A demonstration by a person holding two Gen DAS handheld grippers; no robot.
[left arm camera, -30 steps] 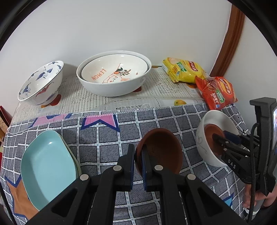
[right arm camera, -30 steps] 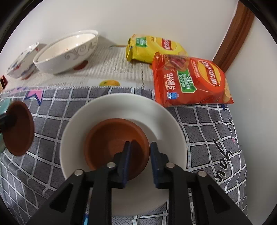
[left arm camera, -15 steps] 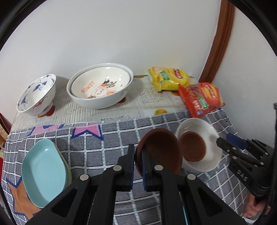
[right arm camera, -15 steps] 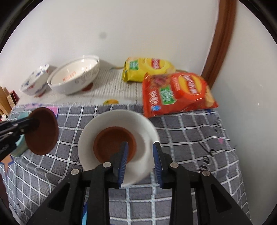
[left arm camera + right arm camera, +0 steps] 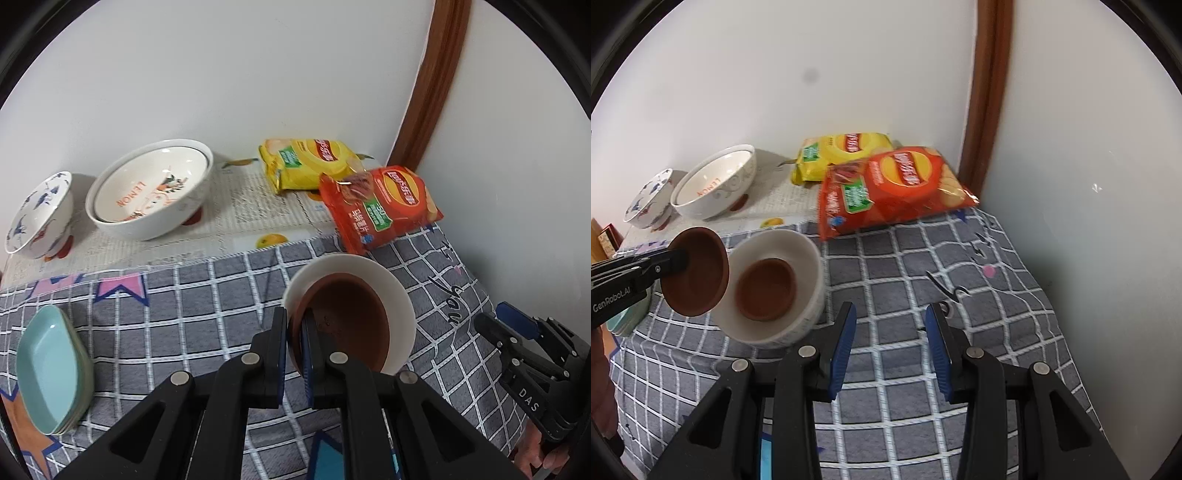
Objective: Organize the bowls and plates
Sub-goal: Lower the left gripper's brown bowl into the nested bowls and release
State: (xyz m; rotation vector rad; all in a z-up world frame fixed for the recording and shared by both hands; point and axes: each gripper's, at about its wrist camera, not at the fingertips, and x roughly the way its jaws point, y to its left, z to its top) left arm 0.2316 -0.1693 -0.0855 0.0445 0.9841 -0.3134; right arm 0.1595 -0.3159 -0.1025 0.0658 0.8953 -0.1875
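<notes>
A: How many brown dishes?
B: Two. One brown dish [image 5: 696, 271] pinched by its rim in the left gripper [image 5: 294, 334], jaws nearly shut on it, held tilted just over the white bowl [image 5: 809, 258]. Other brown saucer [image 5: 765, 289] lying flat inside that white bowl.

A: And the right gripper [image 5: 890, 349]?
B: Jaws wide open, holding nothing, hanging above the grey checked cloth [image 5: 905, 258] to the right of the white bowl.

A: How many bowls at the back?
B: Three. One blue bird bowl [image 5: 38, 216] on the left. Beside it, big white bowl [image 5: 186, 210] with a lemon bowl [image 5: 147, 184] sitting inside it. All on the newspaper [image 5: 255, 206], near the wall.

A: Plates?
B: A small stack of blue-green plates [image 5: 51, 369] at the left edge of the desk. Cannot tell how many in the stack.

A: Snacks?
B: Two bags. One yellow chip bag [image 5: 306, 162] at the back, one red chip bag [image 5: 380, 206] partly on top of it and just behind the white bowl.
</notes>
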